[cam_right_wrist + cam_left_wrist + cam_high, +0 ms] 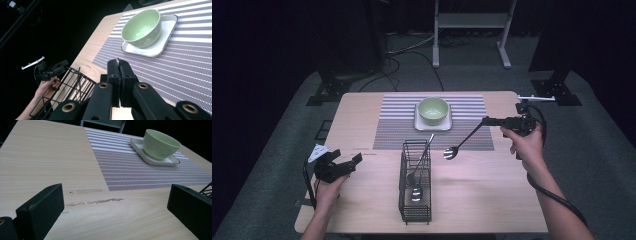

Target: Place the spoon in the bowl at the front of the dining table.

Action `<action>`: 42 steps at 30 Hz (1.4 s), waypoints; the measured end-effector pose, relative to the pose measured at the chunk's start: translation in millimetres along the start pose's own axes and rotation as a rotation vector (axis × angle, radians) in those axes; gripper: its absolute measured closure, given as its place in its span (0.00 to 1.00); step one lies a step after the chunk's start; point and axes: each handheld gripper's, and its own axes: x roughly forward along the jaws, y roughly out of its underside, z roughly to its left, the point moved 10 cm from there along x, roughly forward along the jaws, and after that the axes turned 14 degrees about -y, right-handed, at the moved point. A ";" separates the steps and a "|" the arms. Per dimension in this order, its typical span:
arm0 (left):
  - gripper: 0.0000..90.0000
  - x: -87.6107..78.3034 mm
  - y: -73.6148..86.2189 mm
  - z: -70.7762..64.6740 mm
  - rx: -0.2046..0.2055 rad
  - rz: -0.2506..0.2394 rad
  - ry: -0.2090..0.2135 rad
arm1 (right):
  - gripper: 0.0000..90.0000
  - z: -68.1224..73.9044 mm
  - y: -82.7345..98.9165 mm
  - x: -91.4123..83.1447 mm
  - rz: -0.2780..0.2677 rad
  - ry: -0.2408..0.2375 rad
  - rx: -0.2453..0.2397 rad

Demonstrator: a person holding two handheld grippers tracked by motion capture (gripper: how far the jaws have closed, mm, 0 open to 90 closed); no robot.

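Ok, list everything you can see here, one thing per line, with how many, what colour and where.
Table: one, light wood, centre of the high view.
Placemat: one, grey and white striped, far half of the table.
Plate: one, white, square, on the placemat.
Bowl: one, pale green, on the plate.
Basket: one, black wire, near middle of the table.
Utensils in basket: at least one, silvery, leaning toward the placemat; exact count unclear.
Spoon: one, dark handle, shiny bowl, held above the placemat's near edge.
Frame: one, white, on the floor beyond the table.
Left gripper: black, open, near left edge.
Right gripper: black, shut on the spoon's handle.
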 end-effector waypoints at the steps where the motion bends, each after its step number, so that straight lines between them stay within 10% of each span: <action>1: 0.00 -0.1 -0.2 0.0 -0.001 -0.001 0.000 | 0.98 0.2 -1.8 0.8 0.000 0.004 -0.001; 42: 0.00 -0.7 -0.7 -0.2 0.000 -0.003 0.001 | 0.98 -19.5 -35.5 17.1 -0.066 0.056 0.016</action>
